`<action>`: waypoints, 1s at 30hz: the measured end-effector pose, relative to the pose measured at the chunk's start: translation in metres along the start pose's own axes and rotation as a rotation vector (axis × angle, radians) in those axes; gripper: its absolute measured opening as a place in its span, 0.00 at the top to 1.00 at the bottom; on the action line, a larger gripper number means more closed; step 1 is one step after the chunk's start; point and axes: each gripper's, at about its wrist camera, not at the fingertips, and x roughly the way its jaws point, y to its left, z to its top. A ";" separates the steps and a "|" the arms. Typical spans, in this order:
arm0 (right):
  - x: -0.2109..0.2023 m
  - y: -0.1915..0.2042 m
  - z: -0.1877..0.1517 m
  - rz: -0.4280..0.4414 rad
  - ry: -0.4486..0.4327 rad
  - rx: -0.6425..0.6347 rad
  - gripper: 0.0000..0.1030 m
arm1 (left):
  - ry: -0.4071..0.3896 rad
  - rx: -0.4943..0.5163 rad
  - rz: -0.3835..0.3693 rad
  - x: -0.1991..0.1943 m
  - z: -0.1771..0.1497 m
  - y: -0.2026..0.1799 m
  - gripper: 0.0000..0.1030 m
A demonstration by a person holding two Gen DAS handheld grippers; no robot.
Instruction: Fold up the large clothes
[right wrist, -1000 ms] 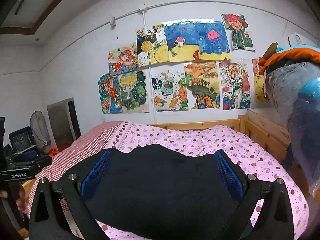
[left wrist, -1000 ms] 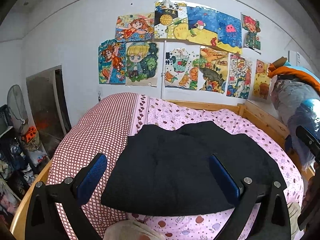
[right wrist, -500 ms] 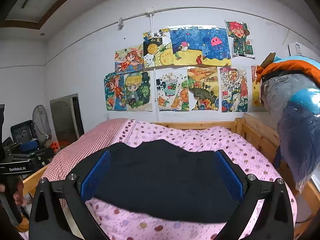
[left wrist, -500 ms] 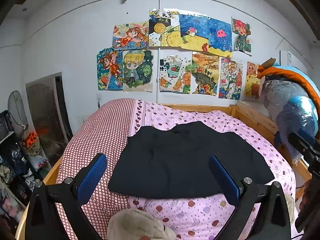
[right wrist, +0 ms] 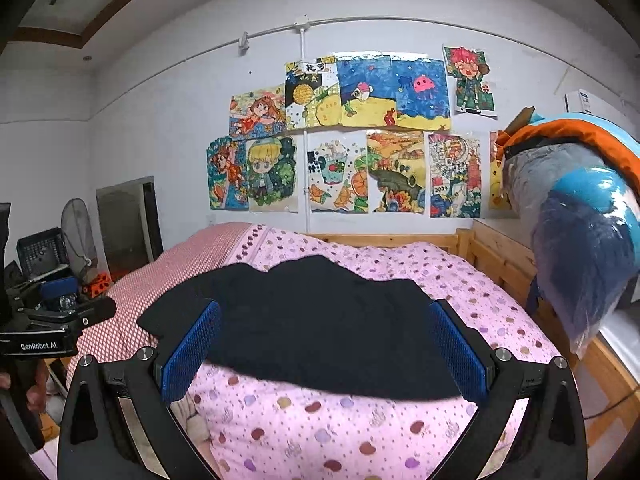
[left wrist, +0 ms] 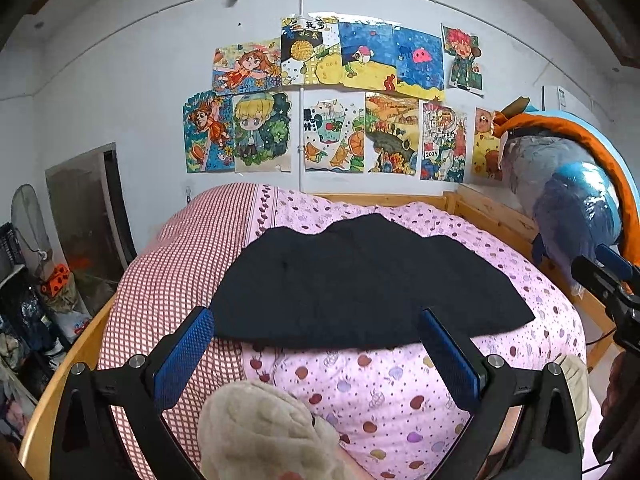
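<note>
A black garment (left wrist: 360,280) lies folded flat on the bed's pink spotted cover (left wrist: 400,392); it shows again in the right wrist view as the black garment (right wrist: 320,320). My left gripper (left wrist: 316,356) hangs open near the bed's front edge, short of the cloth, with nothing between its blue pads. My right gripper (right wrist: 326,348) is also open and empty, held back from and above the garment's near hem. Each gripper shows at the edge of the other's view: the right one (left wrist: 608,284) and the left one (right wrist: 52,320).
A beige plush item (left wrist: 264,432) sits at the bed's front edge under my left gripper. A red checked cover (left wrist: 172,272) lies on the bed's left. Bagged bedding (right wrist: 580,216) is stacked on the right past the wooden bed frame (left wrist: 504,216). Clutter and a fan (right wrist: 78,236) stand at left.
Both grippers have drawn back and up from the garment, which now looks smaller and farther away. The cloth lies still on the bed. Both stayed open.
</note>
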 end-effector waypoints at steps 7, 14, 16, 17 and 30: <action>-0.006 0.005 -0.022 0.005 0.047 -0.002 0.02 | 0.001 0.023 0.031 -0.007 -0.021 -0.001 0.00; -0.004 0.004 -0.041 -0.002 0.088 0.025 0.02 | 0.011 0.000 0.027 -0.010 -0.042 0.002 0.00; -0.002 0.002 -0.045 -0.001 0.096 0.033 0.02 | 0.009 0.007 0.033 -0.009 -0.047 0.001 0.00; -0.002 0.000 -0.048 -0.005 0.101 0.036 0.02 | 0.008 0.011 0.035 -0.009 -0.048 -0.001 0.00; 0.002 0.002 -0.066 -0.026 0.130 0.040 0.02 | -0.005 0.002 0.021 -0.008 -0.058 -0.001 0.00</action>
